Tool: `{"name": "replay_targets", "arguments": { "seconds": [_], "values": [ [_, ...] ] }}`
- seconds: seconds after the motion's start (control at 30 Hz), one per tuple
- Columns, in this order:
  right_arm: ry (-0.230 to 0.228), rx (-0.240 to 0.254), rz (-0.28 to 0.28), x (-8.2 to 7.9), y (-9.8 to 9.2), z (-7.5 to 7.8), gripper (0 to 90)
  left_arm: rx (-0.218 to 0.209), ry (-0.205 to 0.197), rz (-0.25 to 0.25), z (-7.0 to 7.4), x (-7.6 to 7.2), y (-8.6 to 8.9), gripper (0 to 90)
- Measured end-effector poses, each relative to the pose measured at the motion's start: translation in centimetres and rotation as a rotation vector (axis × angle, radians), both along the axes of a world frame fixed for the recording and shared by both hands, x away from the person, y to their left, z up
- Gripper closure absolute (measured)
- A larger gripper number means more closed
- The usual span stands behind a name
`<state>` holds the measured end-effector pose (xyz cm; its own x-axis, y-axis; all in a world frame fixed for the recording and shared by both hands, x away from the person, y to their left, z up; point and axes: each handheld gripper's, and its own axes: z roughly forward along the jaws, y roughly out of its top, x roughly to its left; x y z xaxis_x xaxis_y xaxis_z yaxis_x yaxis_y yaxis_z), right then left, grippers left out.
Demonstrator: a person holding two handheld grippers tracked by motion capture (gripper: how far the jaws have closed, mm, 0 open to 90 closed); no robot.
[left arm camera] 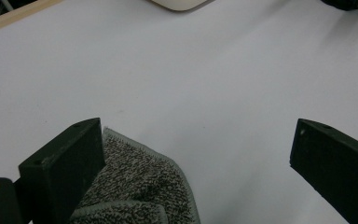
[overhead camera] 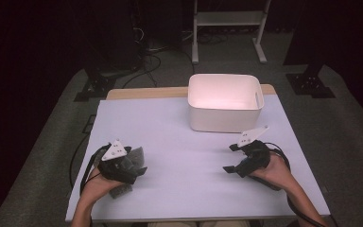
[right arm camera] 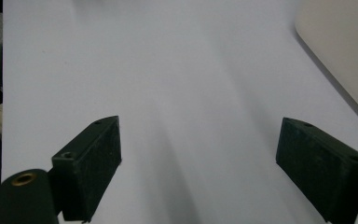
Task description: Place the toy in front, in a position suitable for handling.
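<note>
A grey terry cloth (overhead camera: 137, 154) lies on the white table (overhead camera: 189, 189) at the front left. My left gripper (overhead camera: 139, 161) rests over it with the jaws wide apart, so it is open. In the left gripper view the cloth (left arm camera: 140, 182) lies against the inner side of the left jaw, and the right jaw stands well clear of it. My right gripper (overhead camera: 230, 158) is at the front right, open, pointing toward the table's middle. Bare table shows between its jaws (right arm camera: 200, 123).
A white plastic bin (overhead camera: 224, 120) stands at the back of the table, right of centre, and looks empty. Its wall (right arm camera: 345, 46) is close on the right in the right gripper view. A white stand (overhead camera: 229, 19) and cables are on the floor beyond.
</note>
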<state>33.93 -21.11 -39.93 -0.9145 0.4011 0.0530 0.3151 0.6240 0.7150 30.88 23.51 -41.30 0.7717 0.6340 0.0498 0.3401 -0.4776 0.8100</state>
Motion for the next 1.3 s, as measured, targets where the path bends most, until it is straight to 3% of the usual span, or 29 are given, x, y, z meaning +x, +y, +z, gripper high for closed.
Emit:
{"name": "replay_targets", "arguments": {
  "seconds": [0.67, 1.3],
  "values": [
    [0.010, 0.000, 0.005, 0.4, -0.9, 2.1, 12.9, -0.002, 0.002, -0.008, 0.0, -0.1, 0.1, 2.2],
    [0.031, -0.023, -0.032, -0.3, -4.0, 2.6, 12.9, 0.005, 0.007, -0.018, 0.0, -0.1, 0.0, 2.2]
  ]
}}
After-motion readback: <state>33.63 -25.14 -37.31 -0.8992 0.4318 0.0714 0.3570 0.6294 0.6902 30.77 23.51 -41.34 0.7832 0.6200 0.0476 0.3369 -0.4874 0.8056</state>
